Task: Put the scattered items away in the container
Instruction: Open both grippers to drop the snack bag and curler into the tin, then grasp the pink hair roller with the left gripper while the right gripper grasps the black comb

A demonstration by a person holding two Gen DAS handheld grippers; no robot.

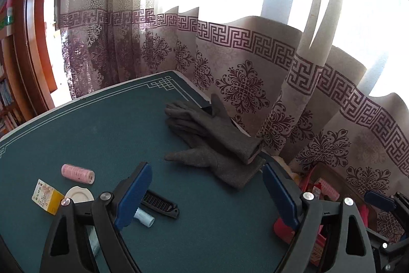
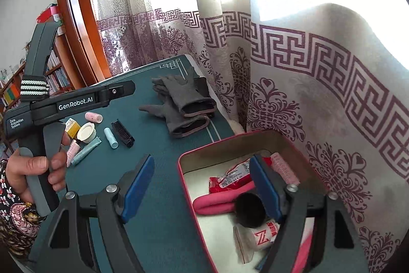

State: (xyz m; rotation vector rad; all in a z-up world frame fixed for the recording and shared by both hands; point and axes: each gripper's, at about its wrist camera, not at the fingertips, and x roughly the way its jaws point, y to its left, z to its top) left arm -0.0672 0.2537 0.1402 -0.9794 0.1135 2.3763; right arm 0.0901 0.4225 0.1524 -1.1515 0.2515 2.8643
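Nearest to us, the left gripper [image 1: 204, 196] hangs over the table [image 1: 102, 134] with its jaws wide apart and nothing between them. The right gripper [image 2: 202, 187] also has its jaws wide apart and empty; it hovers over the near edge of the red tin [image 2: 194, 152], one jaw over the table and the other over the tin's inside.

We take the red tin as our landmark. Inside it lie a pink roll [image 2: 217, 201], a red packet [image 2: 230, 175], a black round lid [image 2: 249, 209], a white sachet [image 2: 260, 237] with red print, and a pink roller [image 2: 283, 169] against the far wall.

Left of the tin, a hand [image 2: 28, 170] grips the handle of the left gripper. Beyond that hand, still left of the tin, the loose things lie on the table: a black comb [image 2: 122, 132], a pale blue tube [image 2: 111, 138] just beside it, a teal tube [image 2: 85, 151], a white round lid [image 2: 86, 132], a small yellow box [image 2: 70, 126] and a pink curler [image 2: 93, 117].

Behind the tin and a little left, a pair of grey gloves [image 2: 184, 104] lies stacked near the table's far edge, well apart from the small things.

Farthest off, a patterned curtain [image 2: 294, 73] hangs just behind the tin and table, and a bookshelf [image 2: 55, 73] stands far left.
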